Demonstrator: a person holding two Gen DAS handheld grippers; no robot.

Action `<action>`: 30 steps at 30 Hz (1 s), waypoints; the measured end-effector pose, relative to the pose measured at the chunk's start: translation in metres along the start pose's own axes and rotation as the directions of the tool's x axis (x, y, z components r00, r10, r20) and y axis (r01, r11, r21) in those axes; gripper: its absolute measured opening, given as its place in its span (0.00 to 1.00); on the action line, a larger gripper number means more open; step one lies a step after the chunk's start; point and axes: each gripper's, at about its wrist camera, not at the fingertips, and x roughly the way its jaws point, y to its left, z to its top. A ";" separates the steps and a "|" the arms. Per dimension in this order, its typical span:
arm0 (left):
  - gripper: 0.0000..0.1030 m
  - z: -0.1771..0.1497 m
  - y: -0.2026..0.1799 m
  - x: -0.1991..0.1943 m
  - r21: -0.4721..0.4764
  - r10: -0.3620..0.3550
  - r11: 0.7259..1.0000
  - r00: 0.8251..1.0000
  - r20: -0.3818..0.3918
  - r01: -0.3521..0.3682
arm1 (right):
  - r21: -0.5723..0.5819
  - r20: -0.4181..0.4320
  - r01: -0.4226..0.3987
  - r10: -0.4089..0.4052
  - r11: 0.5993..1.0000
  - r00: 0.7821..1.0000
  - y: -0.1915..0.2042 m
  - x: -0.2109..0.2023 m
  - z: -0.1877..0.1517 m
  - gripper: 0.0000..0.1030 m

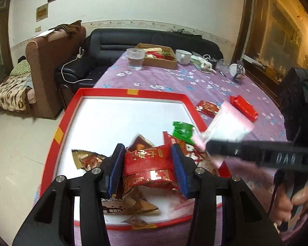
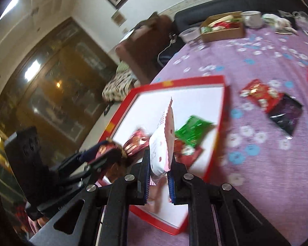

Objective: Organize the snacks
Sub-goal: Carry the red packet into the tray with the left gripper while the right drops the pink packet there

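While over the red tray [image 1: 133, 95], packets [image 2: 260, 94] loose beside.

Red-rimmed tray [image 1: 104, 92]: the white floor from 10 to 1 o'clock is bare and open to approach. Snack packets [image 1: 182, 131] crowd the 4 to 7 o'clock portion. The right gripper [image 1: 210, 147], clamping a white-pink packet [image 1: 228, 123], blocks entry from 3 o'clock. Purple tablecloth [image 1: 174, 80] beyond the far rim lies open up to the water cup [image 1: 135, 58] and cardboard box [image 1: 160, 59].

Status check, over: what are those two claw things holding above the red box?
Left gripper clamped on red snack packet. Right gripper shut on white-pink packet. Both over red tray. Nothing blocking.
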 end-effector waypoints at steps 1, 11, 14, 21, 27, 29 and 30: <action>0.44 0.002 0.001 0.000 0.000 0.004 1.000 1.000 0.003 -0.004 | -0.010 -0.009 0.001 -0.001 1.000 1.000 0.004 0.005 -0.002 0.14; 0.44 0.012 0.009 0.021 0.017 -0.003 1.000 1.000 -0.011 0.003 | -0.022 -0.084 0.049 -0.051 0.999 0.995 0.006 0.048 -0.005 0.14; 0.44 0.017 0.009 0.030 0.023 -0.004 1.000 1.000 -0.020 0.004 | -0.026 -0.074 0.065 -0.066 0.998 0.995 0.000 0.053 0.004 0.14; 0.44 0.026 0.019 0.064 0.021 0.059 0.998 0.995 -0.080 -0.058 | -0.028 -0.049 0.089 -0.090 0.996 0.995 -0.007 0.063 0.025 0.15; 0.55 0.030 0.025 0.078 0.013 0.125 0.992 0.982 -0.144 -0.124 | -0.021 -0.017 0.079 -0.080 0.997 0.997 -0.011 0.066 0.047 0.18; 0.58 0.029 0.023 0.076 0.025 0.162 0.987 0.976 -0.147 -0.160 | -0.025 0.001 0.080 -0.080 0.996 0.997 -0.011 0.062 0.054 0.24; 0.58 0.029 0.022 0.074 0.030 0.175 0.985 0.974 -0.141 -0.172 | -0.028 0.017 0.072 -0.072 0.997 0.997 -0.011 0.056 0.056 0.28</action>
